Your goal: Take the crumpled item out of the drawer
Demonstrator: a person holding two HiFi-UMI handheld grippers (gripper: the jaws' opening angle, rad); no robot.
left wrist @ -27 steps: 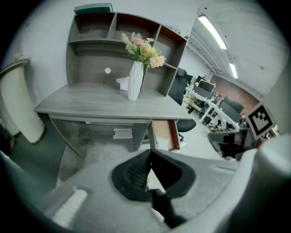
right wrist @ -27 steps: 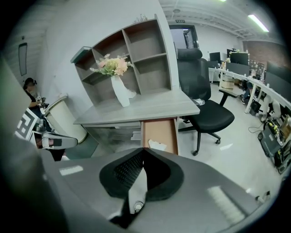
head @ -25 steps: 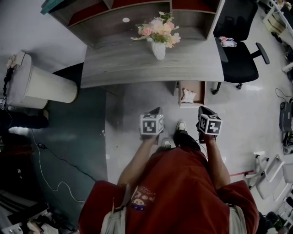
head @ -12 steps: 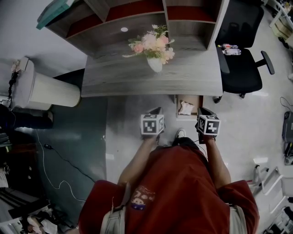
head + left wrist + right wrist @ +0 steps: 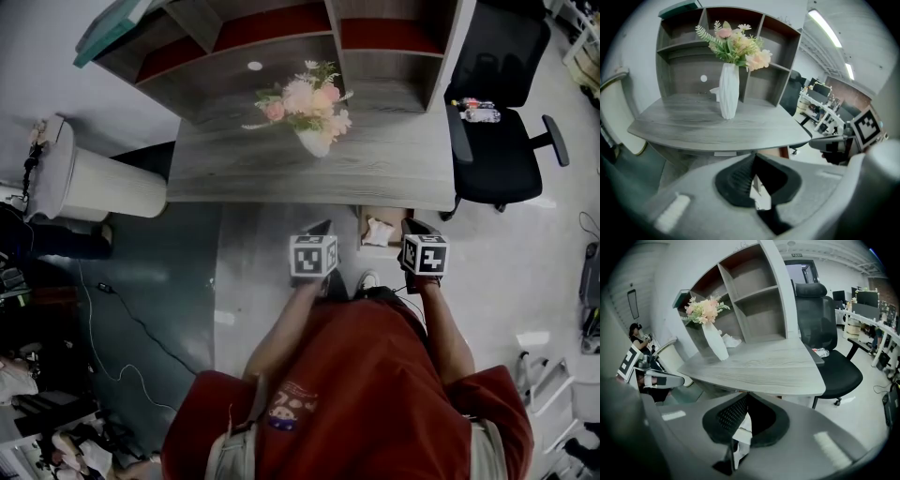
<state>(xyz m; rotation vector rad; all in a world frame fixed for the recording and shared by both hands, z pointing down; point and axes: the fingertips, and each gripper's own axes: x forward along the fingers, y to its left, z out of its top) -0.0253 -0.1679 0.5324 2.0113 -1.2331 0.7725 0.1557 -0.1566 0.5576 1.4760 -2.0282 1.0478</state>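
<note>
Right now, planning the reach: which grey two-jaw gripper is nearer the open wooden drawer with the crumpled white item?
The right gripper, beside the open wooden drawer holding the crumpled white item; the left gripper is farther left.

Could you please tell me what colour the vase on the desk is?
White, with a ribbed surface; the left gripper view shows the vase best.

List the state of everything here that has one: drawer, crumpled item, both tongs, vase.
Drawer: open, pulled out from under the desk.
Crumpled item: lying in the drawer, untouched.
Left tongs: shut, empty.
Right tongs: shut, empty, beside the drawer.
Vase: upright on the desk, holding flowers.
</note>
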